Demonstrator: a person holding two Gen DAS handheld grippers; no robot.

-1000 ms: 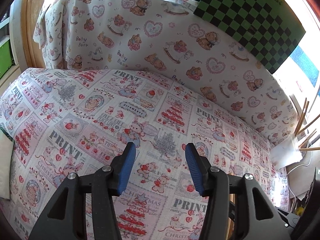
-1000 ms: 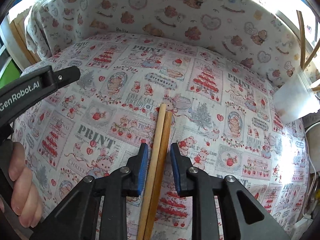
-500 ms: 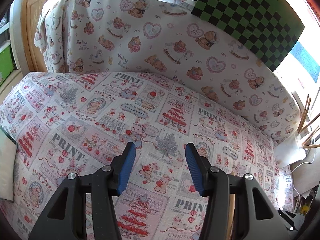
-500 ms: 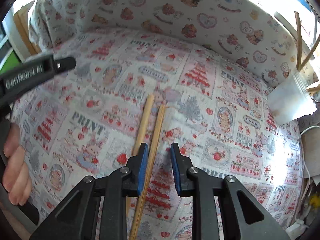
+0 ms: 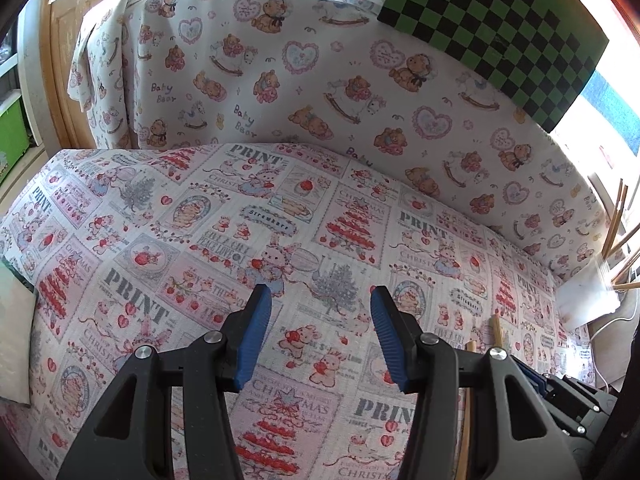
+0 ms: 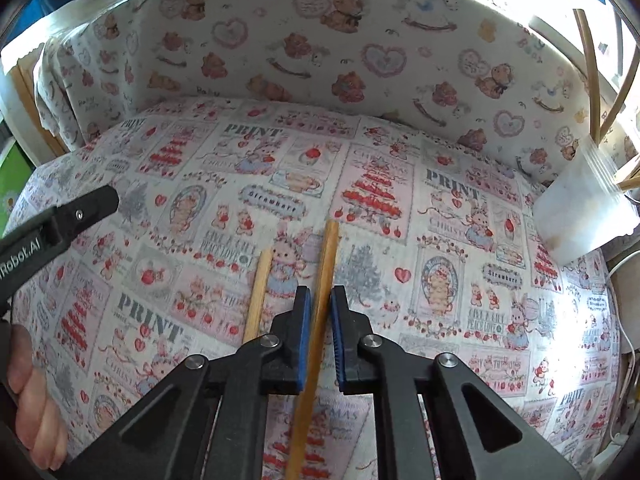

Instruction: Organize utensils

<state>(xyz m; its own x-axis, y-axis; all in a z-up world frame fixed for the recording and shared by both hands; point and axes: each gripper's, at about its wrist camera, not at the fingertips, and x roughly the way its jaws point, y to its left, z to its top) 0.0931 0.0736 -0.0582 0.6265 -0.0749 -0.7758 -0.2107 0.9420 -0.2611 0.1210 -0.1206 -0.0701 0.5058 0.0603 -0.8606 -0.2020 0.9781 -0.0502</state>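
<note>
Right wrist: tongs (image 6: pixel 320 312) closing on pale wood chopstick (image 6: pixel 326 264); L tongs (image 5: pixel 316 320) wide, empty.

Running off the bottom edge behind the right gripper (image 6: pixel 320 336): the lower end of the clamped chopstick (image 6: pixel 325 264). Hiding most of the second chopstick (image 6: pixel 259 292) beneath the same gripper's arm. Blurring out in window glare: sticks in the plastic container (image 6: pixel 580 208).
</note>
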